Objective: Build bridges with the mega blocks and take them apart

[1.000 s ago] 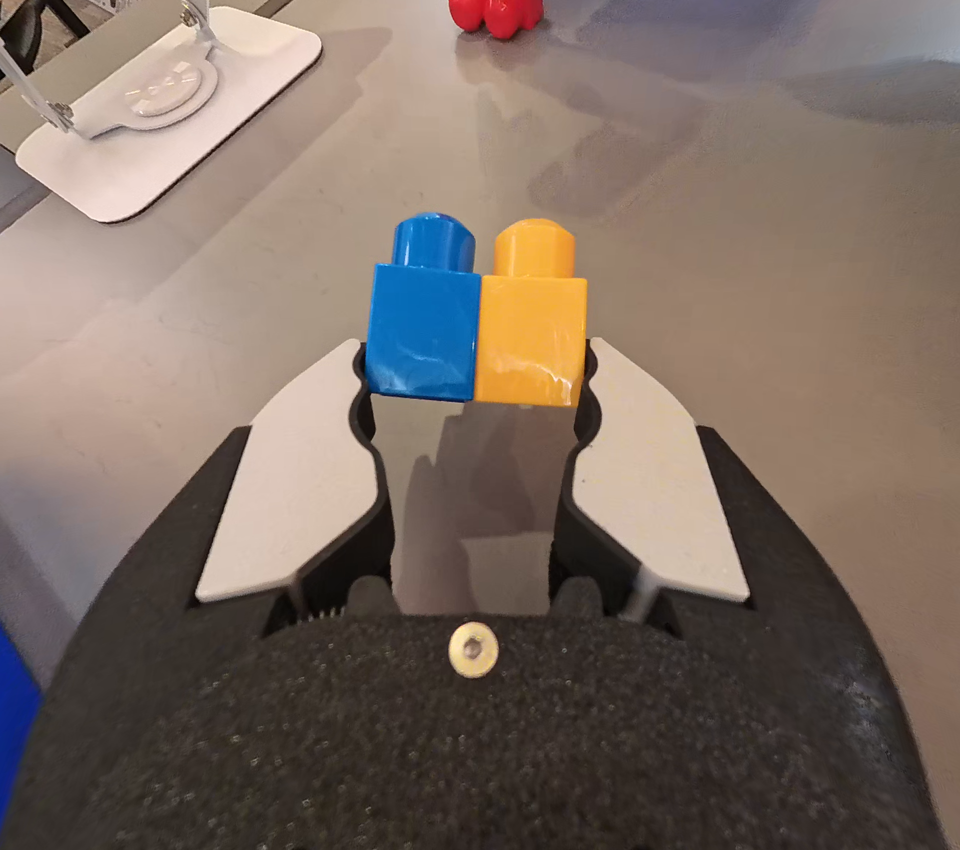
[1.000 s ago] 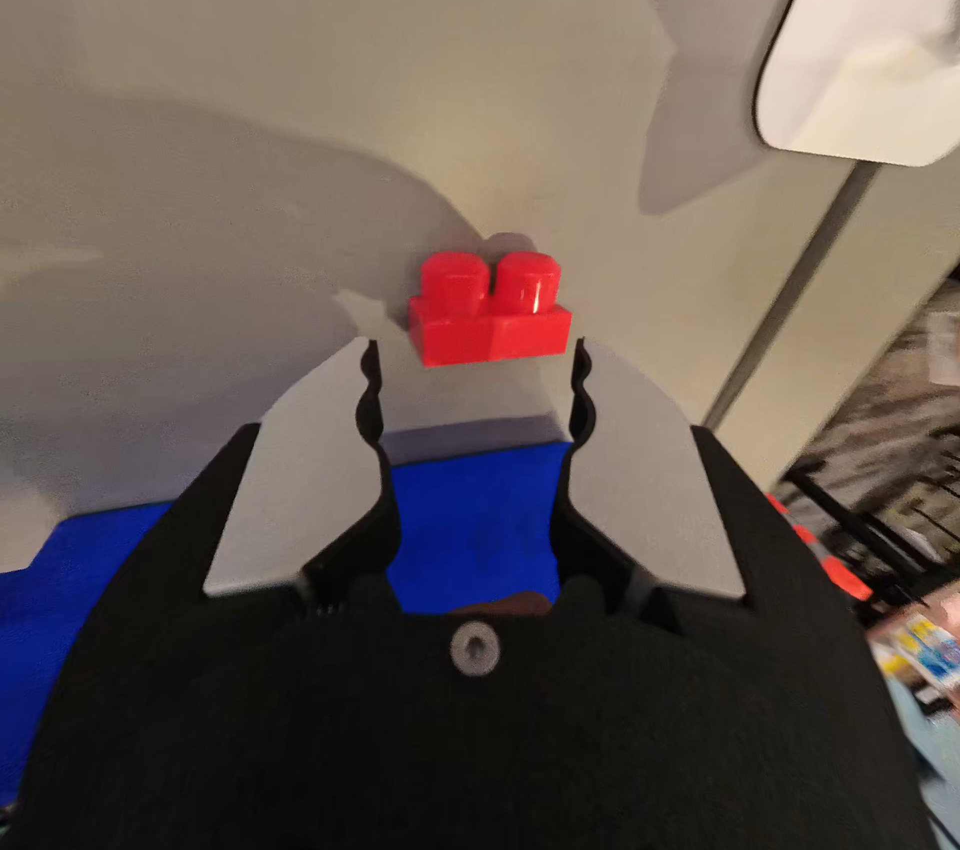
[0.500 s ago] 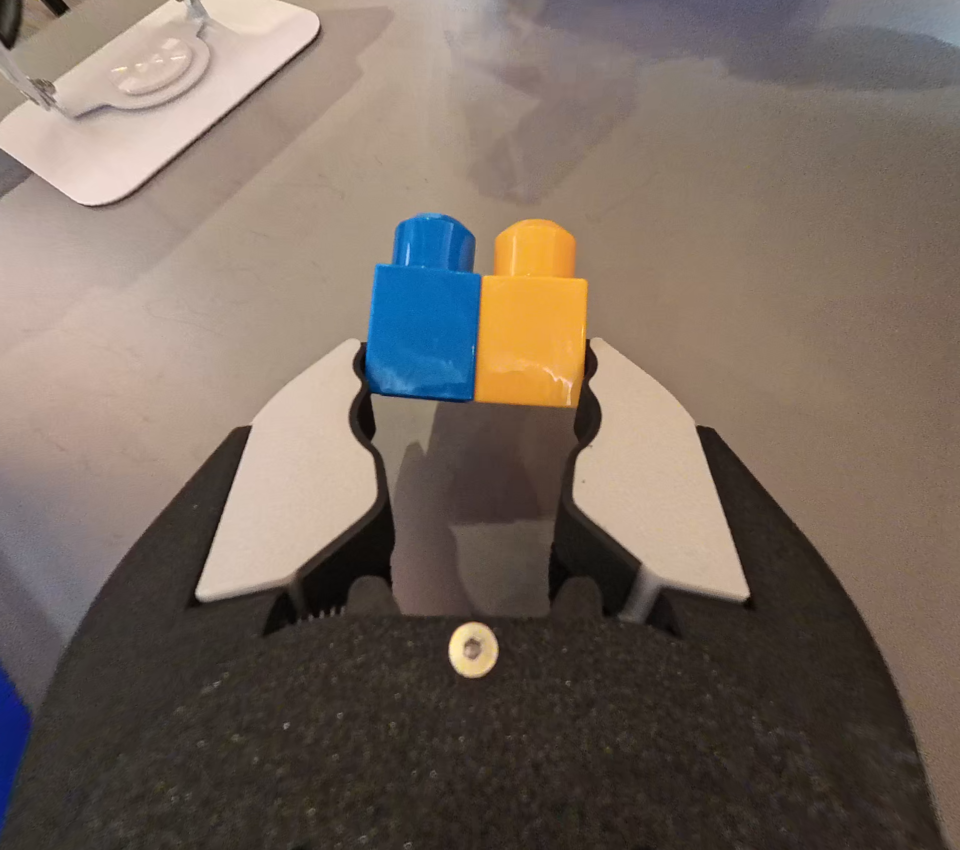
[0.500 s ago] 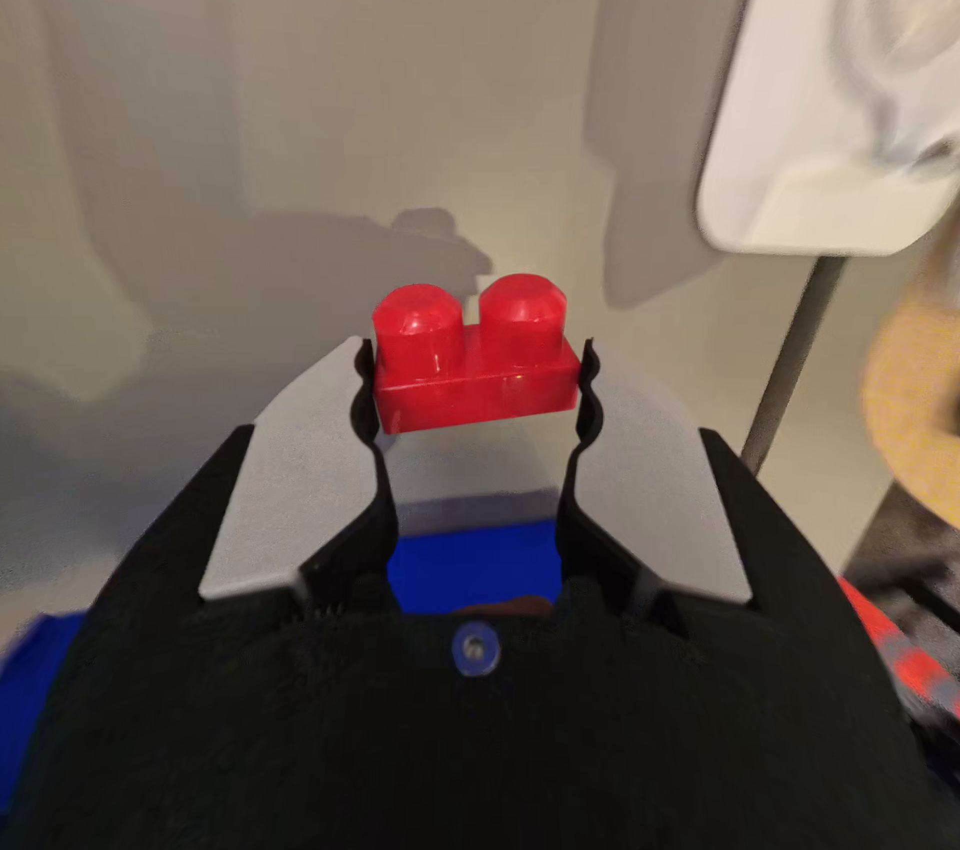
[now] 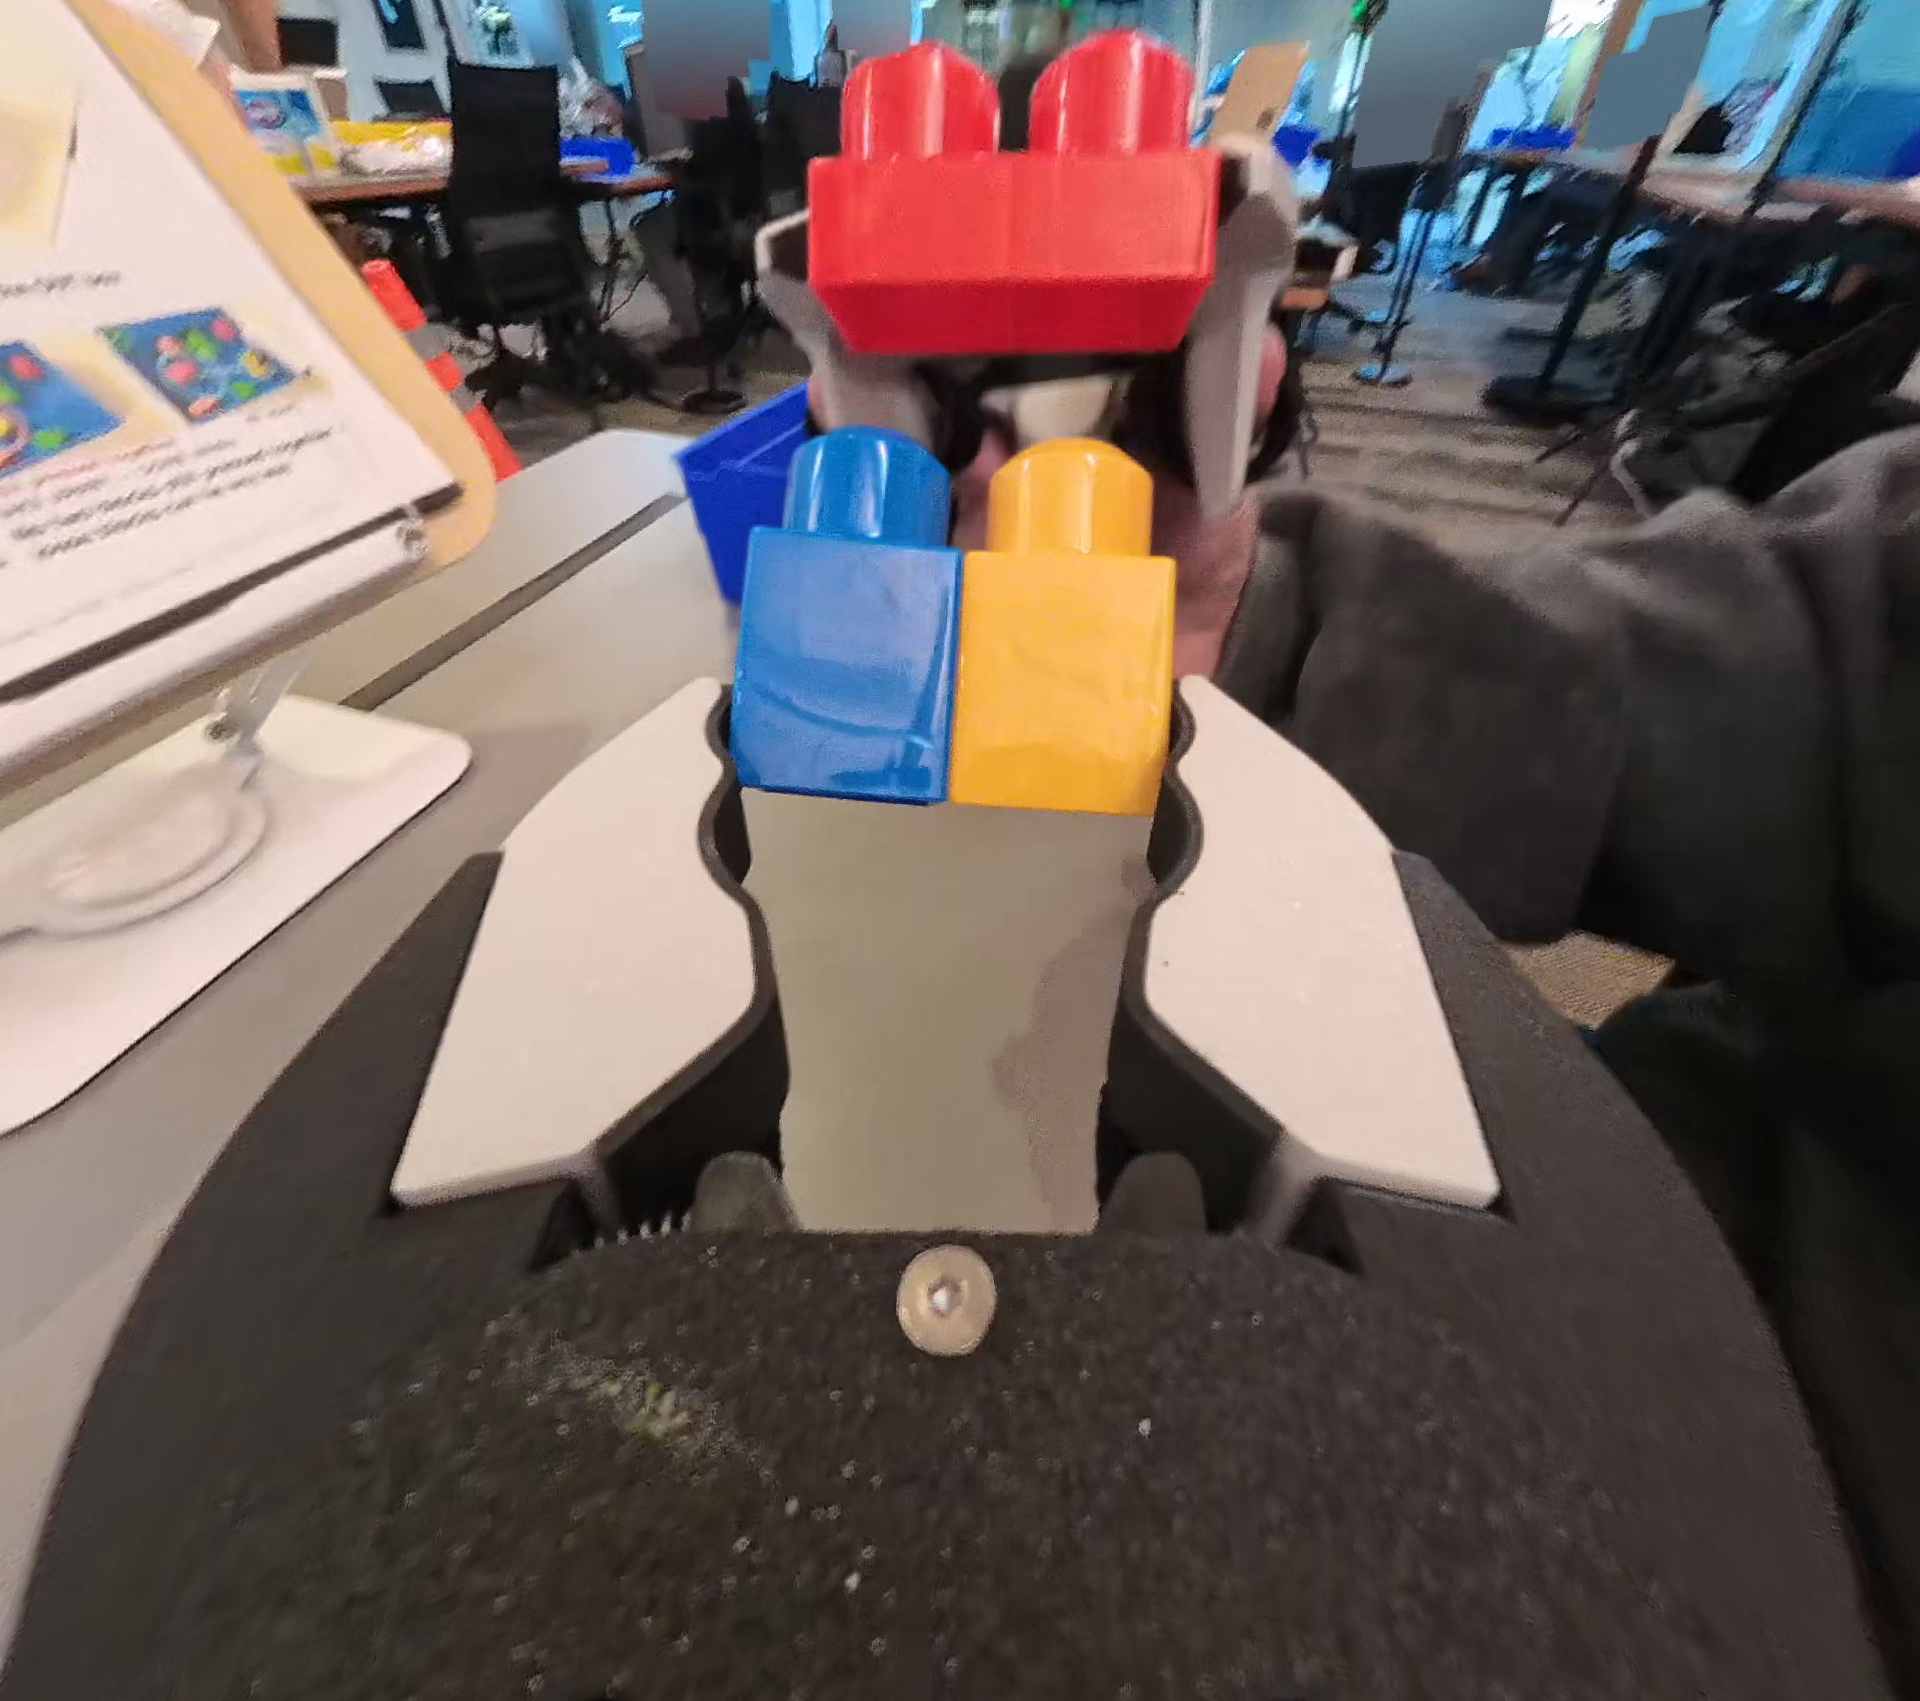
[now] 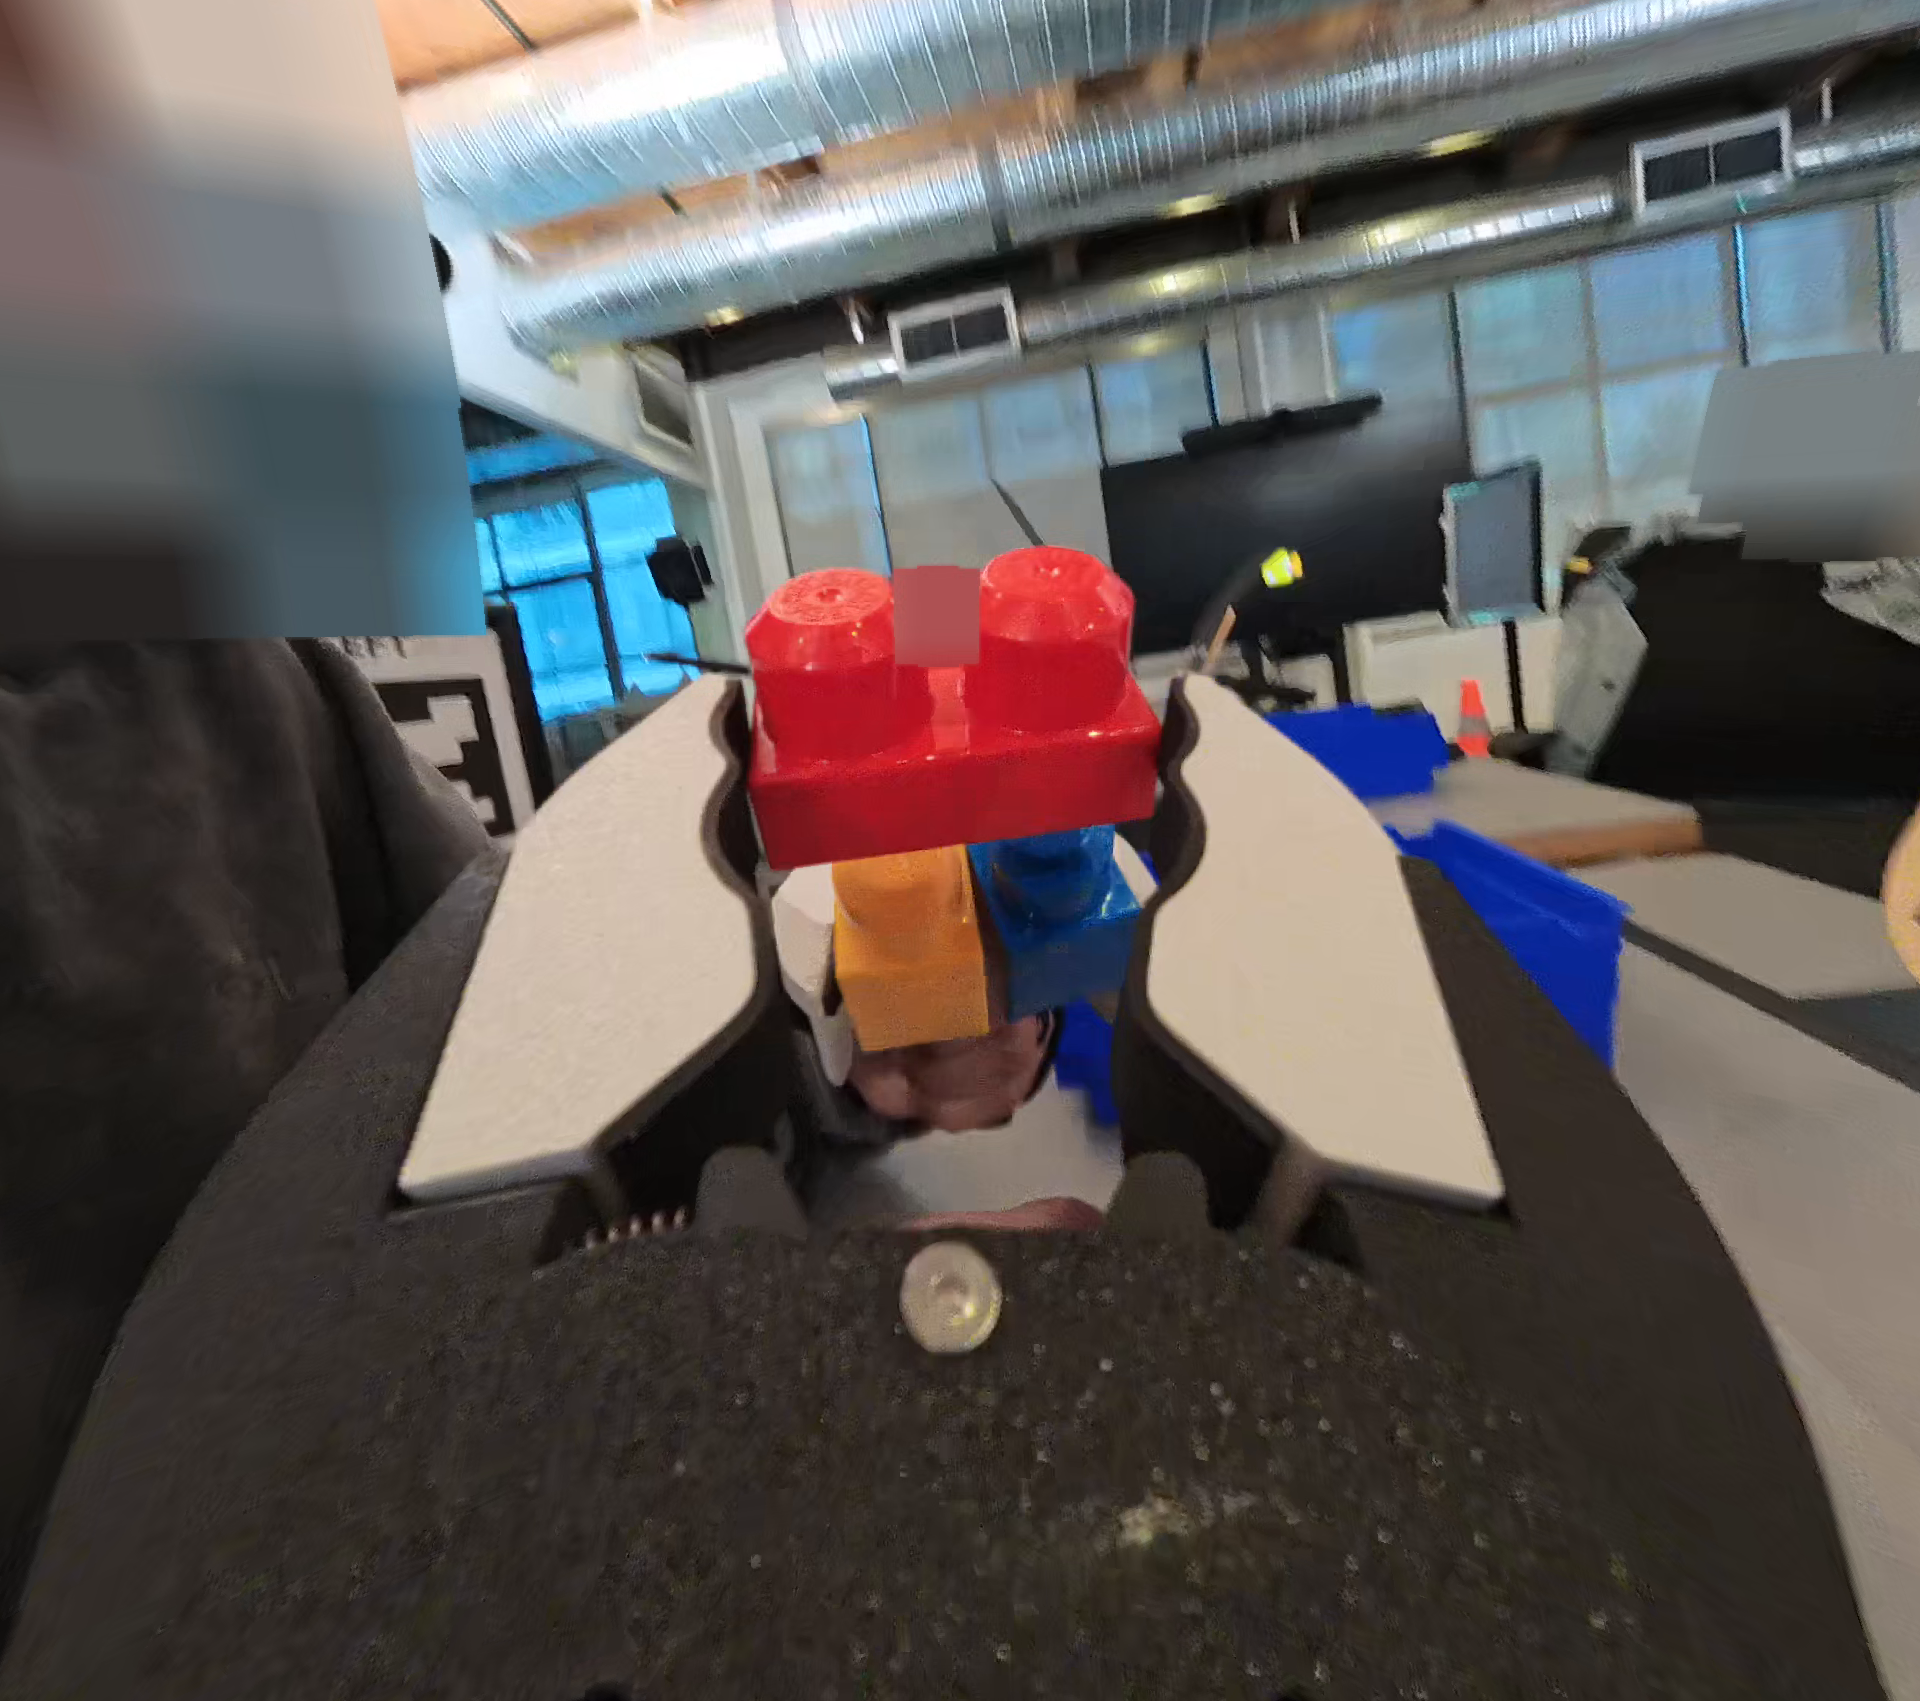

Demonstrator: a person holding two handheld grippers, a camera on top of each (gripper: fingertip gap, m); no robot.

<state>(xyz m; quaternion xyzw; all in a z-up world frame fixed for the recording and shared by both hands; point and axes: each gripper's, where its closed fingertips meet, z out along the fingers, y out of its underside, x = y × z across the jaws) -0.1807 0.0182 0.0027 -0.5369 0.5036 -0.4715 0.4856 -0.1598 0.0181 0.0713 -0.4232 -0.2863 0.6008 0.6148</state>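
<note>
Two single-stud blocks, a blue block (image 5: 844, 664) and a yellow block (image 5: 1062, 685), are seen in the left wrist view clamped side by side between the tips of the left gripper (image 5: 951, 742), studs pointing up, with the blue block on the left and the two touching along one face. Directly above them, clear of their studs, a red two-stud block (image 5: 1013, 254) is presented by the right gripper (image 5: 1023, 301), whose grey fingers are pressed against its two ends. A blue bin (image 5: 743, 482) is partly hidden behind the blocks, and a white stand (image 5: 239, 820) bearing a printed sheet (image 5: 177, 394) is placed on the grey table (image 5: 582, 550) at the left. A dark sleeve (image 5: 1558, 695) fills the right side. In the right wrist view, the red two-stud block (image 6: 951, 758) is gripped by its ends between the tips of the right gripper (image 6: 951, 763). The yellow block (image 6: 909, 965) and blue block (image 6: 1060, 924) are seen just below it, yellow on the left; whether their studs have entered the red block cannot be told from this view. Blue bins (image 6: 1507, 924) are set on the table (image 6: 1766, 1121) at the right, and dark fabric (image 6: 187, 872) is seen at the left.
</note>
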